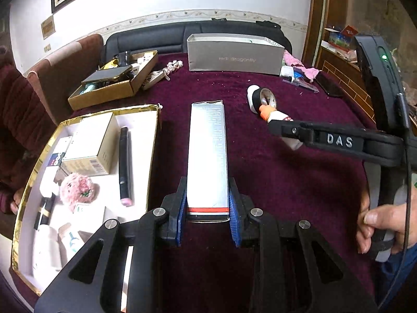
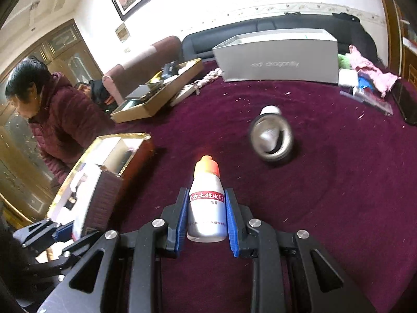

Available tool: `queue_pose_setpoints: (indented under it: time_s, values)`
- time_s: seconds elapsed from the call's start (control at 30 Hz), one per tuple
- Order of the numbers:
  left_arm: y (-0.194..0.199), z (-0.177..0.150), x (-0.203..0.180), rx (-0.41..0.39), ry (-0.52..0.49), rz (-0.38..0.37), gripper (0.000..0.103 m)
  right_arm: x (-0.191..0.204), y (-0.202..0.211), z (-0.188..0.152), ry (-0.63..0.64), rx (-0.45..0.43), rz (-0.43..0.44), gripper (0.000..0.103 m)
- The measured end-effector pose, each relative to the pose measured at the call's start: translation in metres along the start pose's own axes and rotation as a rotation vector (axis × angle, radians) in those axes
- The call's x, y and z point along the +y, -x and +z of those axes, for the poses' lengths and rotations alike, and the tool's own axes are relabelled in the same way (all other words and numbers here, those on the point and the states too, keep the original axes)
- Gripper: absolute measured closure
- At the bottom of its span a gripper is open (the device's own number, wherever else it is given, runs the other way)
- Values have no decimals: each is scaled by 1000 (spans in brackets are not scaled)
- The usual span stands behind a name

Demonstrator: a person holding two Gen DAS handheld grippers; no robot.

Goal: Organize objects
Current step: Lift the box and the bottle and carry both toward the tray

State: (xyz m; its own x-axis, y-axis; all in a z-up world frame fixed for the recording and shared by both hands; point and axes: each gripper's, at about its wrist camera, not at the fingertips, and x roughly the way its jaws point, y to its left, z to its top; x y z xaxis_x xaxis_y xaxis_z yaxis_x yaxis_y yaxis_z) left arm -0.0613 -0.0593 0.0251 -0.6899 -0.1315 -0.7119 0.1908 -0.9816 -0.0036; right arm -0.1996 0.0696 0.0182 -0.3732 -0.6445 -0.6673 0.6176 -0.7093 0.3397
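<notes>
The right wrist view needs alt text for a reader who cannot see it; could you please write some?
The right gripper grips a white bottle with an orange cap above a maroon tablecloth. A gold-rimmed tray lies left.

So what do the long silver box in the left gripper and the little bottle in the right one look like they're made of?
Long silver box: probably thin cardboard with a glossy metallic finish; it shows crisp folded edges and a mirror-like sheen.
Little bottle: likely smooth white plastic, with an orange cap and a printed red label.

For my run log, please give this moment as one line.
left hand-held gripper: shut on silver carton | right hand-held gripper: shut on white orange-capped bottle
</notes>
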Motion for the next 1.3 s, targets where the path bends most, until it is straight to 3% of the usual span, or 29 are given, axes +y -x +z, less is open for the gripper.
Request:
queue_pose_setpoints:
  time_s: [0.53,1.07,1.3]
  values:
    - [36,-23,34,-49,20,-22,76,74,13,-36,19,-13,86,77]
    - [51,-58,136,-61,197,23,76,152,-14,-39,126,33,103,77]
    - [45,-73,153,-39,238,24,76,179,-35,-43,174,73,109,77]
